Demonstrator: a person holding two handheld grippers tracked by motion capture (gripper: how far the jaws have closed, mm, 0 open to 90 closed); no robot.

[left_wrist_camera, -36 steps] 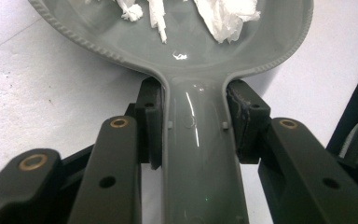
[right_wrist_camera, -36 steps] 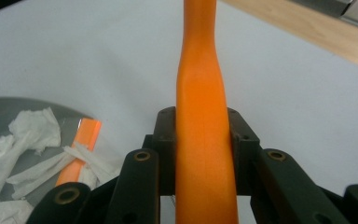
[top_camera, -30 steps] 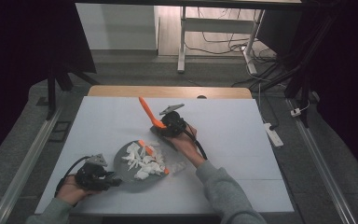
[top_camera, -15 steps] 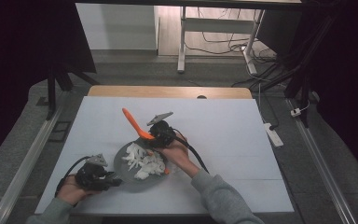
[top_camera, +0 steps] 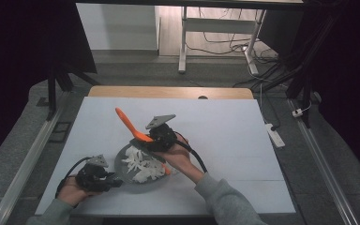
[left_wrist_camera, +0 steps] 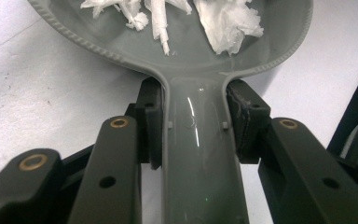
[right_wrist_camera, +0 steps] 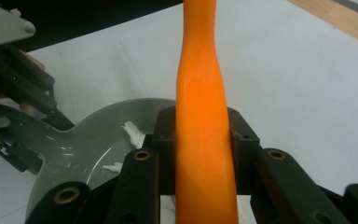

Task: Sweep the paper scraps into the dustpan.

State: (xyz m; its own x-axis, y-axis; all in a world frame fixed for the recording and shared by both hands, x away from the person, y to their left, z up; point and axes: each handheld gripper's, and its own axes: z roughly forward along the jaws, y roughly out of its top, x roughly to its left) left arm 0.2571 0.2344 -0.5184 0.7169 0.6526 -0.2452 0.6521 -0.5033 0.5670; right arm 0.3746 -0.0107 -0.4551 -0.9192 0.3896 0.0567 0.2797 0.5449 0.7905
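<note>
No brand, label or writing can be read on any surface. The left gripper (top_camera: pixel 108 180) is clamped on the handle of the grey pan (top_camera: pixel 122 161), which sits on the white table (top_camera: pixel 225 140) near its front edge with torn white paper scraps (top_camera: pixel 143 166) inside. The right gripper (top_camera: pixel 155 139) grips an orange spatula (top_camera: pixel 131 125), tilted above the pan's far rim. A white power strip (top_camera: pixel 275 136) lies beside the table.

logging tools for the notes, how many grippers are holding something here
2: the left gripper, at the table's near left, clamps the grey pan's handle; the right gripper, over the pan's far rim, clamps the orange spatula.
</note>
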